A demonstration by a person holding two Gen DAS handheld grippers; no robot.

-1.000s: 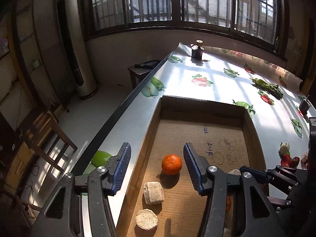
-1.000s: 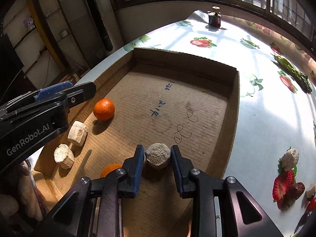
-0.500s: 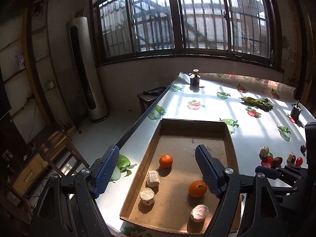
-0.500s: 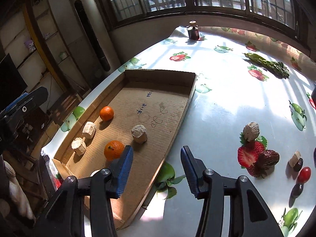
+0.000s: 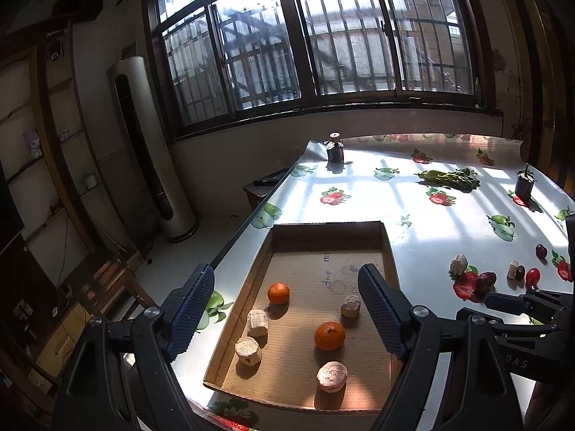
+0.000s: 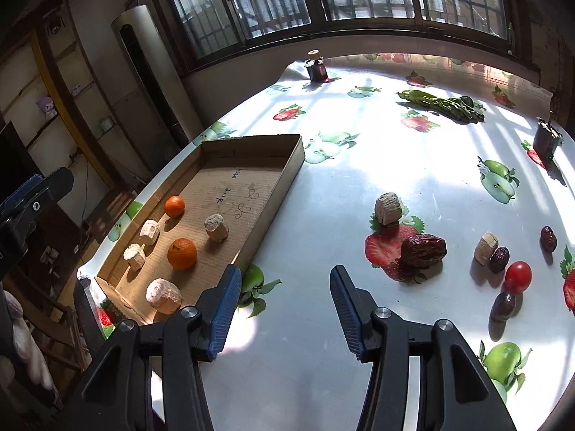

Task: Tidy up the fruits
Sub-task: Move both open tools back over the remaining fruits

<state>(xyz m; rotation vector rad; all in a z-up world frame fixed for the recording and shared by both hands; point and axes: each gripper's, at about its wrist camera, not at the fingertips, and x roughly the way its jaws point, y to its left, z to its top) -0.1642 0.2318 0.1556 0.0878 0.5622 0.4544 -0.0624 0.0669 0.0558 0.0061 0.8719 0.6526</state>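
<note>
A shallow cardboard tray [image 5: 390, 255] [image 6: 287, 176] lies at the table's left edge. It holds two oranges [image 5: 329, 335] [image 5: 278, 293] and several pale cork-like chunks [image 5: 350, 306]. My left gripper [image 5: 287, 305] is open and empty, raised above the tray. My right gripper [image 6: 284, 305] is open and empty above bare tablecloth right of the tray. Loose on the cloth lie a pale chunk [image 6: 387, 208], a large red date [image 6: 423, 246], a smaller chunk [image 6: 485, 247], dark dates [image 6: 548, 239] and a cherry tomato [image 6: 518, 276].
The table has a glossy fruit-print cloth [image 6: 359, 125]. A dark jar [image 6: 317, 68] stands at the far left corner, green leafy vegetables [image 6: 445, 102] lie far back, and a small dark pot [image 6: 546, 138] stands at the right. A chair [image 5: 107, 287] stands left of the table.
The right gripper let go of a pale chunk in the tray, opened wide and drew back to the right over the cloth. The left gripper rose and drew back from the tray, still open.
</note>
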